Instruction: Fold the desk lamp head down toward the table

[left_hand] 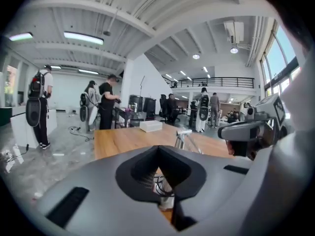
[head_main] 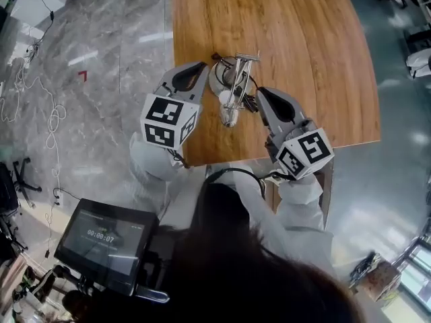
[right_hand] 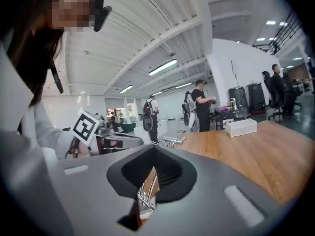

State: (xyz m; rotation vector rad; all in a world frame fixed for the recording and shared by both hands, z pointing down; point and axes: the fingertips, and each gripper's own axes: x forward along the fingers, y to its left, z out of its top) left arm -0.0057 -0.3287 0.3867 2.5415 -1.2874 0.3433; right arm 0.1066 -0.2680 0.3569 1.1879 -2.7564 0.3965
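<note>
Two grippers, the left gripper point(head_main: 203, 66) and the right gripper point(head_main: 260, 94), were pinched shut. The desk lamp point(head_main: 233, 91) stood between them on the wooden table point(head_main: 310, 59), close to its near edge.

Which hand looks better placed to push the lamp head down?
Probably right: the right gripper sits beside the lamp head, while the left gripper is by the base.

the left claw point(left_hand: 158, 149) hides most of the desk lamp point(left_hand: 183, 135).
</note>
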